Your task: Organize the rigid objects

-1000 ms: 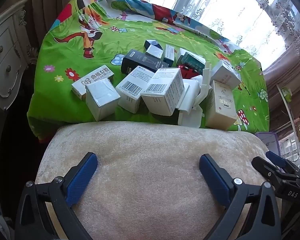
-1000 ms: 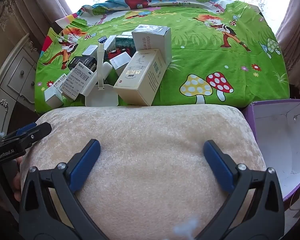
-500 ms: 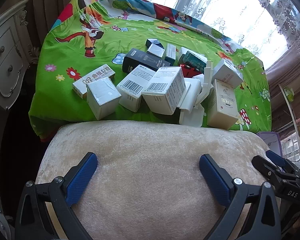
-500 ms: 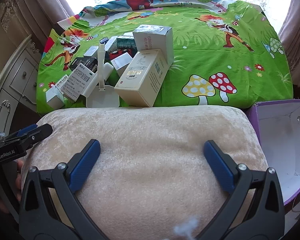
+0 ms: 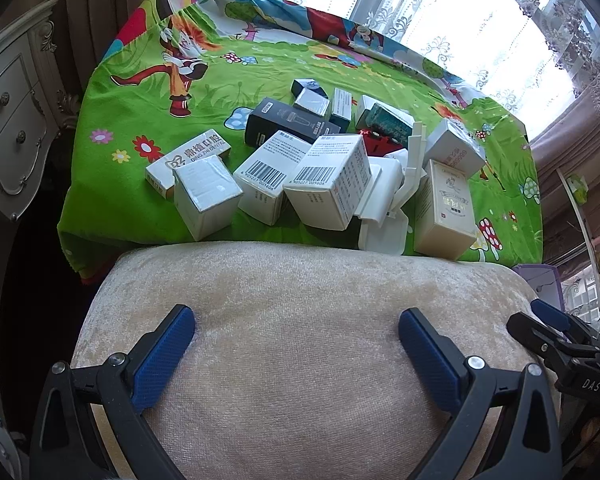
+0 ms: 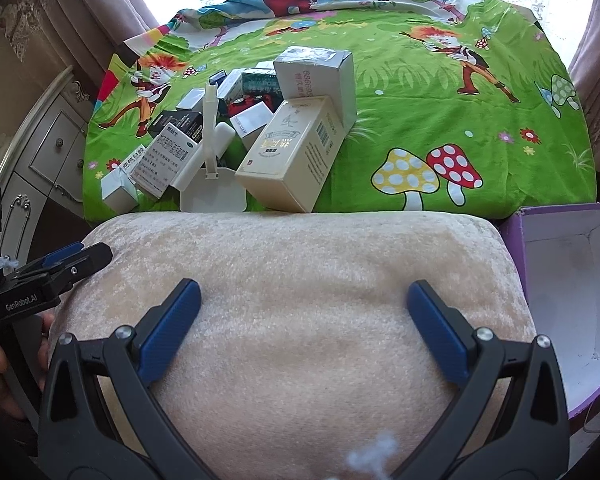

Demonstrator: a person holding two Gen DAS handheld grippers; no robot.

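Beige plush cushion lies under both my claws, left claw and right claw, each spread wide and empty. Boxes crowd the green bench beyond, left of centre. Only my left view shows "DING ZHI" on a flat carton, long axis slanting up-right. Only my right view shows the purple bin.

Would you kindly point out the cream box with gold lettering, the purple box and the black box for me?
cream box (image 6: pixel 288 152): right wrist view, on its top face with the gold lettering.
purple box (image 6: pixel 518 248): right wrist view, on its purple left wall.
black box (image 5: pixel 288 122): left wrist view, on its top face.
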